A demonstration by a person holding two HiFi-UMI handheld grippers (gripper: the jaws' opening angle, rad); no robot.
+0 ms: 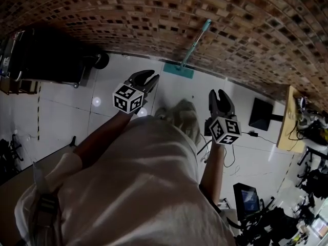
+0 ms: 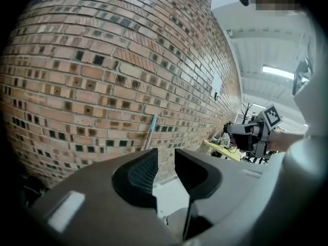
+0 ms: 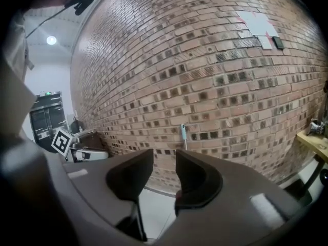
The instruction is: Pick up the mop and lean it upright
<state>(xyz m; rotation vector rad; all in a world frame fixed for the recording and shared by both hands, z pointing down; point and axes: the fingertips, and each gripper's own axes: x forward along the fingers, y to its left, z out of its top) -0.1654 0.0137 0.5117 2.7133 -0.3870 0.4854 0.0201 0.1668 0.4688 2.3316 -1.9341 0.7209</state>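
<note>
Head view: the mop (image 1: 196, 41) leans upright against the brick wall (image 1: 128, 14) at upper centre, teal head lowest. The left gripper (image 1: 147, 78) and right gripper (image 1: 221, 95) hover mid-frame, well apart from it

Left gripper view: jaws slightly spread, empty, mop handle just above them

Right gripper view: jaws likewise parted, nothing between

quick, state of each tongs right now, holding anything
Left tongs: open, narrow gap, holding nothing.
Right tongs: open, narrow gap, holding nothing.
</note>
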